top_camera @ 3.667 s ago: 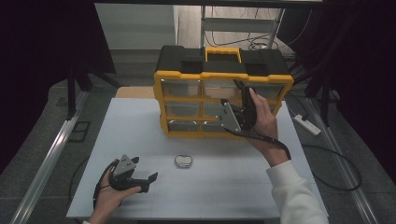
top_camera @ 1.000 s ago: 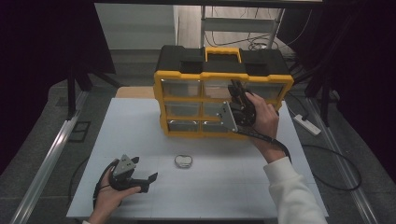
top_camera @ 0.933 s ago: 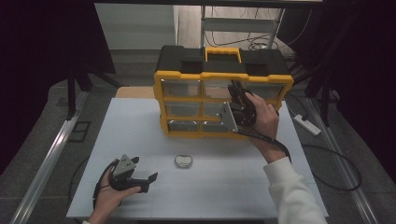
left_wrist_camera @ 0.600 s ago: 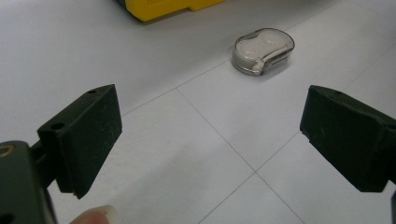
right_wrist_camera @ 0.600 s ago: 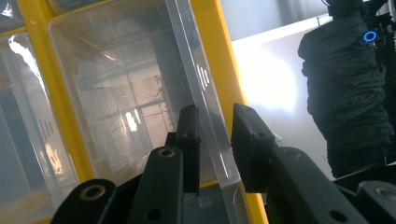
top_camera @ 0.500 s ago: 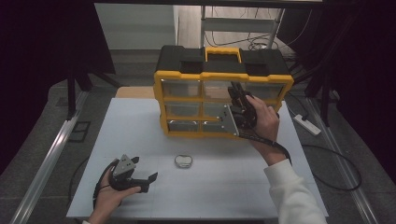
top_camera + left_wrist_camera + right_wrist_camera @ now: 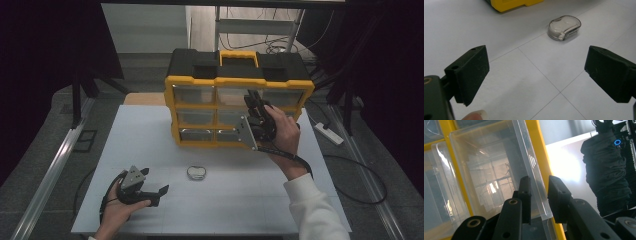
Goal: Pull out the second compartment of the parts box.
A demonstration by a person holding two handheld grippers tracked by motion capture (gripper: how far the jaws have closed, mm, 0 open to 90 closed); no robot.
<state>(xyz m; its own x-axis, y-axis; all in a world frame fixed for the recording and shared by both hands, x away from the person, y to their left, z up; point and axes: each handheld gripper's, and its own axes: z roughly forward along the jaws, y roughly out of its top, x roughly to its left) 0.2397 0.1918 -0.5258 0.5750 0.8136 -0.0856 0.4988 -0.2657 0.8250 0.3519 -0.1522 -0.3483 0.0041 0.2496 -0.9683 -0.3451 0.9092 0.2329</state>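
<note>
A yellow and black organizer box (image 7: 240,82) with clear drawers stands upright at the back of the white table (image 7: 150,145). My right gripper (image 7: 251,99) reaches its right side, and the hand covers which drawer it meets. In the right gripper view the right gripper (image 7: 540,183) is shut on the thin edge of a clear drawer (image 7: 494,177). My left gripper (image 7: 156,192) rests at the front left, held in a hand. It is open wide, left gripper (image 7: 536,72) with nothing between the jaws. A small clear case (image 7: 196,172) with white contents lies ahead of it, also the case (image 7: 564,27).
A power strip (image 7: 329,134) and cables lie on the floor to the right of the table. Dark curtains hang on both sides. A metal rail (image 7: 55,165) runs along the left.
The right gripper has edged slightly closer in on the box's drawer front. The left gripper and the small case have stayed where they were.
</note>
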